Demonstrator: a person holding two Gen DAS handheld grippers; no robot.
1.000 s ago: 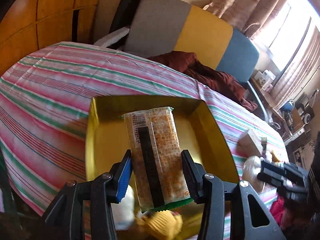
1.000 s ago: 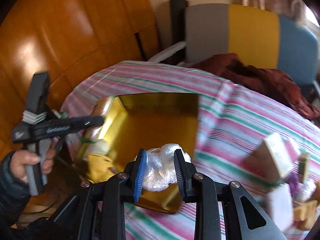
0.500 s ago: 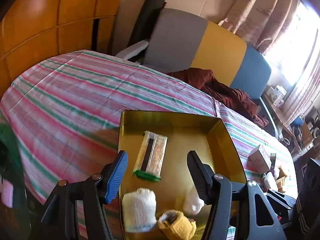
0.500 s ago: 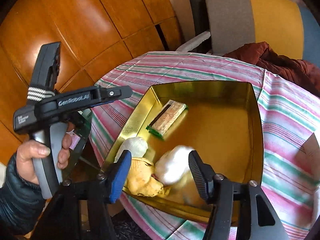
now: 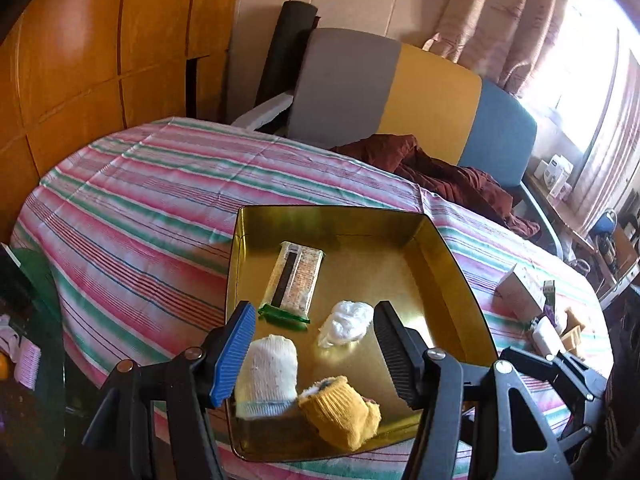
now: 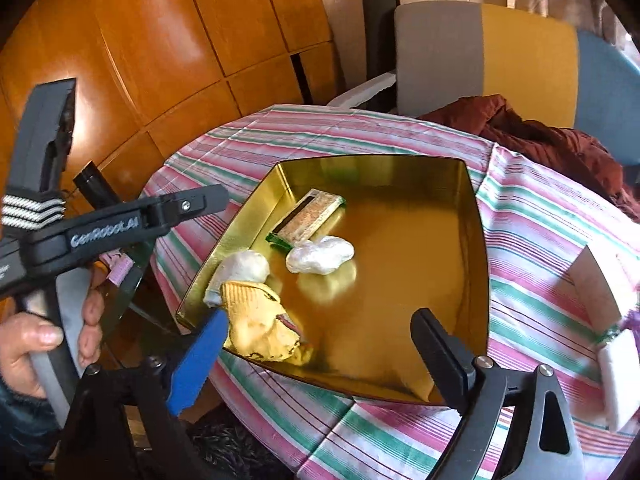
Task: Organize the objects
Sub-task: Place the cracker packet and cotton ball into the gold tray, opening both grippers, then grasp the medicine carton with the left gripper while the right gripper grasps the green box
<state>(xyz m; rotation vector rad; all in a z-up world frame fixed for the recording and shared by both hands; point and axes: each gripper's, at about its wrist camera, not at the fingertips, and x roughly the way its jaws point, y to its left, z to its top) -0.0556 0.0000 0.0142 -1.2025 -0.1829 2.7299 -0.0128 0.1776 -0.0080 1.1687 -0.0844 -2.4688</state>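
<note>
A gold tray (image 5: pixel 440 256) (image 6: pixel 476 216) sits on the striped tablecloth. In it lie a snack packet (image 5: pixel 294 280) (image 6: pixel 310 216), a white plastic-wrapped bundle (image 5: pixel 346 322) (image 6: pixel 320 256), a rolled white sock (image 5: pixel 268 376) (image 6: pixel 244 266) and a rolled yellow sock (image 5: pixel 340 412) (image 6: pixel 256 320). My left gripper (image 5: pixel 314 312) hovers open over the tray's near end, holding nothing. My right gripper (image 6: pixel 320 320) hangs above the tray's near edge; its jaws are opening wide and nothing is between them.
A cardboard box (image 5: pixel 518 288) and small loose items (image 5: pixel 548 332) lie on the cloth right of the tray, with a white block (image 6: pixel 616 376) near the edge. A chair with a maroon cloth (image 5: pixel 452 176) stands behind the table. A hand (image 6: pixel 40 336) grips the left tool.
The left gripper let go of the snack packet, which now lies in the tray, and drew back. The right gripper released the white bundle into the tray and spread its jaws.
</note>
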